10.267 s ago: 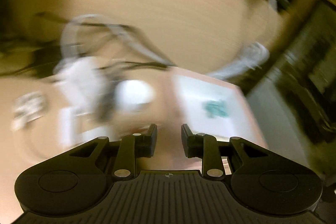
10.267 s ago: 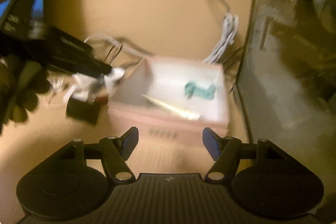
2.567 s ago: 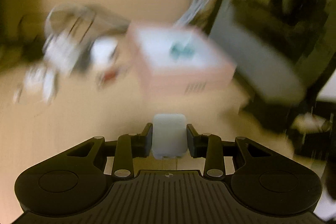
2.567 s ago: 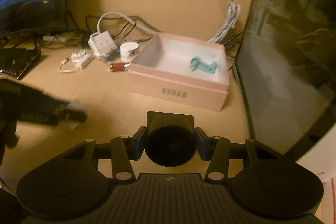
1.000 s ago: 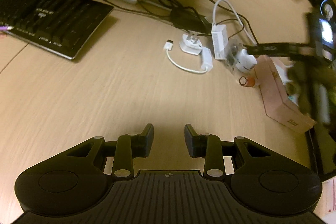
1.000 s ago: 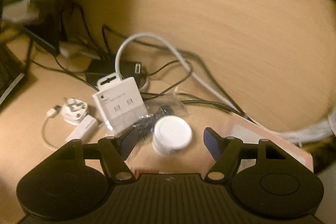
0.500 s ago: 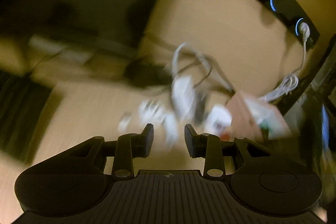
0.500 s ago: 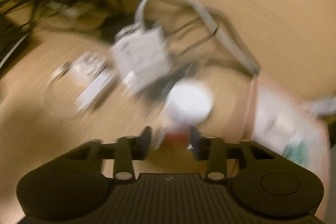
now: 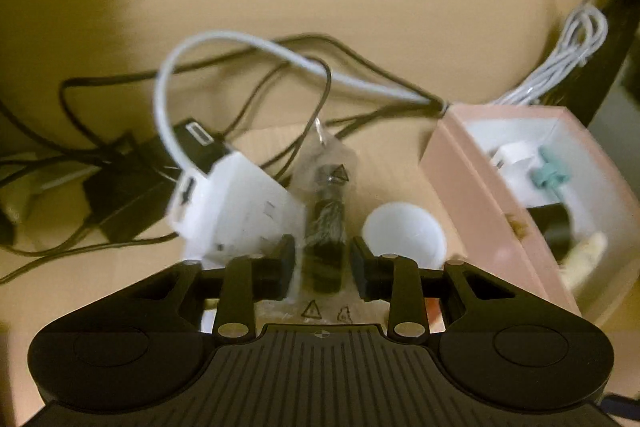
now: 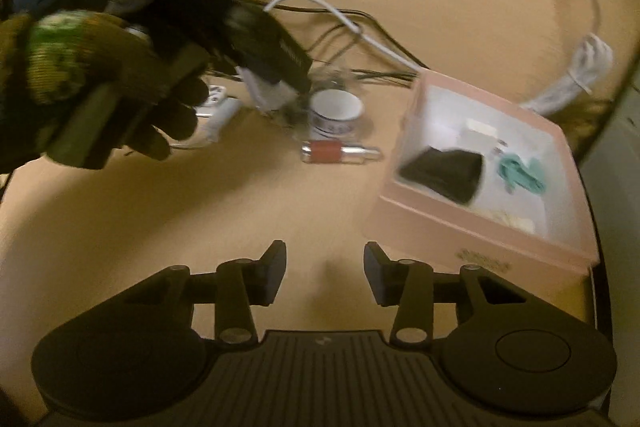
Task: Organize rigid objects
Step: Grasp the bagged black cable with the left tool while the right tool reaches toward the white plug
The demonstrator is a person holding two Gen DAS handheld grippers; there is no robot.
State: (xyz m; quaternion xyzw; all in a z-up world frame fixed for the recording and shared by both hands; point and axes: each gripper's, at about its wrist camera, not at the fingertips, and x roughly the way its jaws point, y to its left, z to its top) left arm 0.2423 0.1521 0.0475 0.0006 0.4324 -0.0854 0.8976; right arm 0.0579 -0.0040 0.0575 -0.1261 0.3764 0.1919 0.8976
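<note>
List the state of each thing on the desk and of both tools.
left tool: open, straddling the bagged item
bagged item: on desk, not gripped
white jar: upright on desk
red tube: lying on its side
pink box: open, items inside
right tool: open, empty

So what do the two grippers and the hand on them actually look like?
Both the left gripper and the right gripper are matte black: ribbed centre plate, round side housings, silver pivot pins, flat black fingers. The left hand wears a dark olive knit glove with green patterning.
</note>
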